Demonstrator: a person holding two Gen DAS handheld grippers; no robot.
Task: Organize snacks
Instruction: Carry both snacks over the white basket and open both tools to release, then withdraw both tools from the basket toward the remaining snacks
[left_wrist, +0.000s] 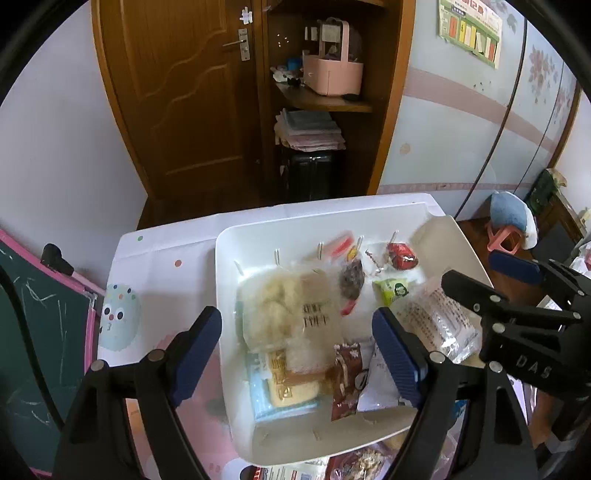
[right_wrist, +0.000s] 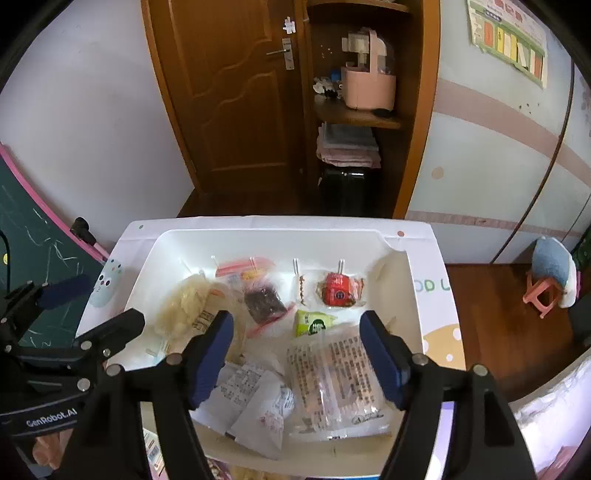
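Note:
A white bin (left_wrist: 225, 295) (right_wrist: 413, 295) on the table holds several snack packs. In the left wrist view it holds a large pale shredded-snack bag (left_wrist: 288, 314), a brown wrapper (left_wrist: 345, 376), a yellow cake pack (left_wrist: 288, 384), a green packet (left_wrist: 393, 290) and a red packet (left_wrist: 402, 256). My left gripper (left_wrist: 299, 354) is open and empty above the bin's near left part. My right gripper (right_wrist: 297, 358) is open and empty above a clear pack with printed text (right_wrist: 332, 376), which also shows in the left wrist view (left_wrist: 439, 317). White packets (right_wrist: 255, 398) lie beside it.
More snack packs (left_wrist: 354, 465) lie on the table in front of the bin. A chalkboard (left_wrist: 33, 332) leans at the left. A wooden door (right_wrist: 229, 92) and shelf unit stand behind the table. A pink stool (right_wrist: 543, 295) stands on the floor at the right.

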